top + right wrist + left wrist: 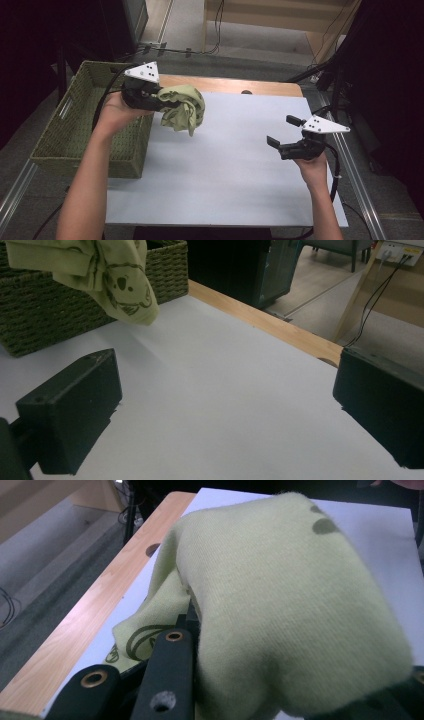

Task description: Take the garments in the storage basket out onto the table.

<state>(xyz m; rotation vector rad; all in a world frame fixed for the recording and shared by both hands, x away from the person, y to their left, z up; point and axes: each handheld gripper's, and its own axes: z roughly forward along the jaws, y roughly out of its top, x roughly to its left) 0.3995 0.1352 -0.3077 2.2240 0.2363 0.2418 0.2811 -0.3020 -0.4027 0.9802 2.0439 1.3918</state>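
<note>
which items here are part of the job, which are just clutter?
In play:
- green cloth, bunched and lifted off the table, clamped in the left gripper
- woven basket beside it, at the table's left edge
- right gripper, jaws apart, nothing between them

Lying about:
- cables on the floor behind the table

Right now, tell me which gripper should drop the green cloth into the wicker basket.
Left. The left gripper already holds the green cloth beside the wicker basket; the right gripper hangs open, far across the table.
</note>
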